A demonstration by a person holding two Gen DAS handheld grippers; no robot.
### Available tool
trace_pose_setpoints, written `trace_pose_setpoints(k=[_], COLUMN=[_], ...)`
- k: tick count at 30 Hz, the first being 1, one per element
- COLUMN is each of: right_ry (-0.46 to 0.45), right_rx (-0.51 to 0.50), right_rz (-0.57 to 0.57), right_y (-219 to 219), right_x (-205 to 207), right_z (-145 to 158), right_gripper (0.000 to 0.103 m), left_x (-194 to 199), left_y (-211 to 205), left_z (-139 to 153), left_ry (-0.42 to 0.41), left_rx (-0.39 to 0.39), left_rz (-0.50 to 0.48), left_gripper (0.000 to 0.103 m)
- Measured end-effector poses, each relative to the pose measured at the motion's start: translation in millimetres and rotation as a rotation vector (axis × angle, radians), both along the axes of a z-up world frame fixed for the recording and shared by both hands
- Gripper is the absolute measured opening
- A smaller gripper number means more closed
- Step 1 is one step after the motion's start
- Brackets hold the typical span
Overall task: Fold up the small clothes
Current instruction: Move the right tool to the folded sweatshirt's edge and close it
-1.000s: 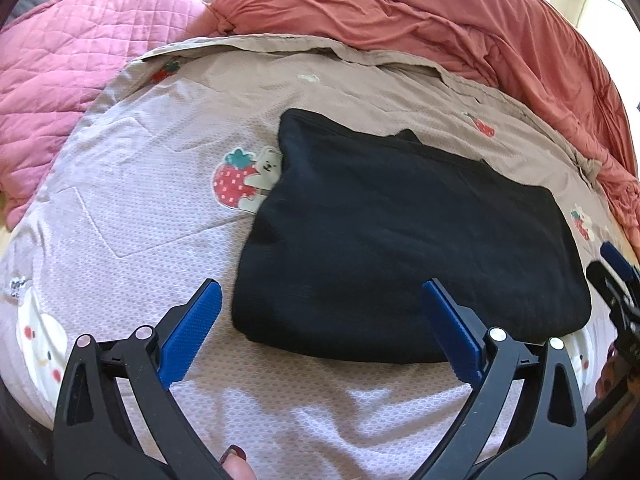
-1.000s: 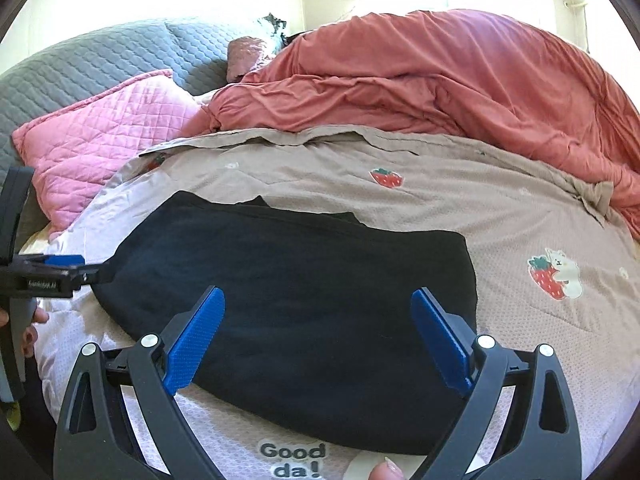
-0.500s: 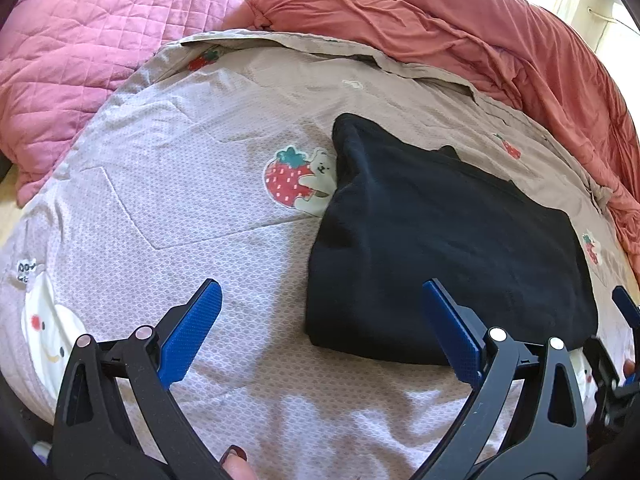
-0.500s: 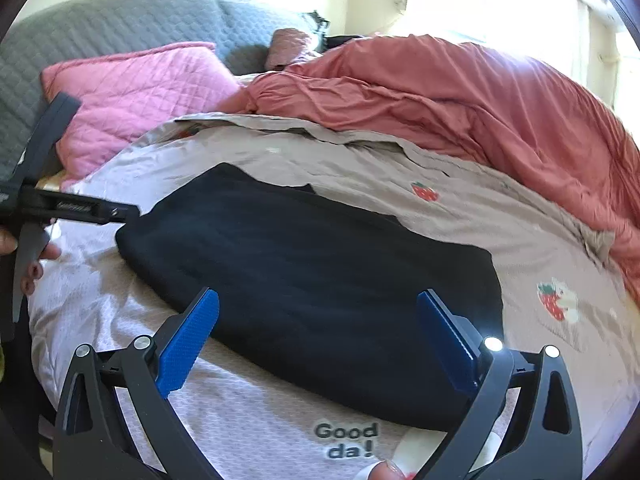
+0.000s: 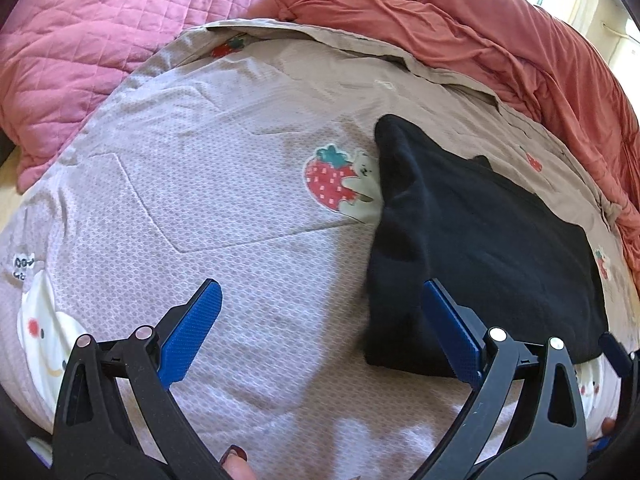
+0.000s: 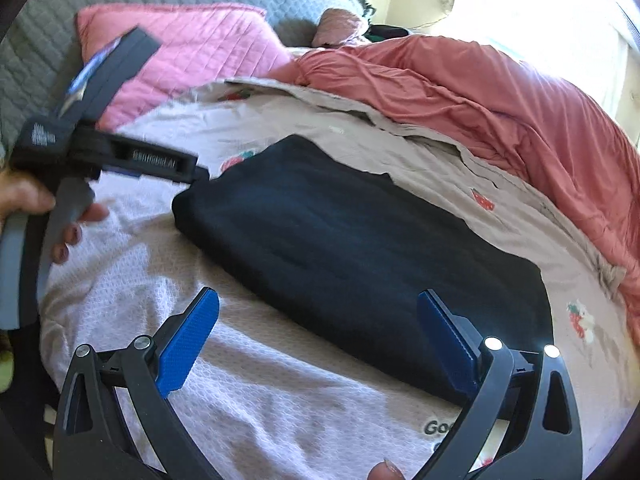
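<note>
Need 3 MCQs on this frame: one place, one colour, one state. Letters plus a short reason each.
1. The black garment lies on:
A. the printed cover
B. the pink pillow
C. a chair

2. Colour of the bunched blanket behind it:
A. green
B. coral red
C. white

3. The left gripper is:
A. shut on the garment
B. open, holding nothing
C. shut on the pillow

Answers: 1 A, garment rests flat on the strawberry-print cover. 2 B, both views show coral red. 3 B, jaws stand wide apart with nothing between.
</note>
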State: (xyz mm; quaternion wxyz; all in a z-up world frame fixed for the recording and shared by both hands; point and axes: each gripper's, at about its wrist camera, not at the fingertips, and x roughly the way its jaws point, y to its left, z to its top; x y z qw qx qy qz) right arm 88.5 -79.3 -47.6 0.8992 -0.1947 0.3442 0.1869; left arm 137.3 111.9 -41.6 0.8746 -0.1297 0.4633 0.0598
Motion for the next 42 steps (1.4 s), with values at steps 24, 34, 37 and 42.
trace_pose_setpoints(k=[24, 34, 37, 42], right_ry=[-0.047, -0.106, -0.082, -0.006], right_rx=[-0.274, -0.267, -0.215, -0.026], right_rz=[0.074, 0.015, 0.018, -0.018], right_y=[94, 89, 83, 62], right_x=[35, 49, 53, 61], right_z=[-57, -54, -49, -32], right_gripper=[0.097, 0.075, 0.039, 0.021], left_x=[4, 7, 8, 13], left_y=[68, 71, 70, 65], left_z=[-15, -18, -19, -20], left_ry=[0.006, 0.017, 0.019, 0.013], left_rx=[-0.096, -0.107, -0.111, -0.208], left_rz=[0.144, 0.148, 0.140, 0.105], left_gripper=[0.093, 0.093, 0.093, 0.093])
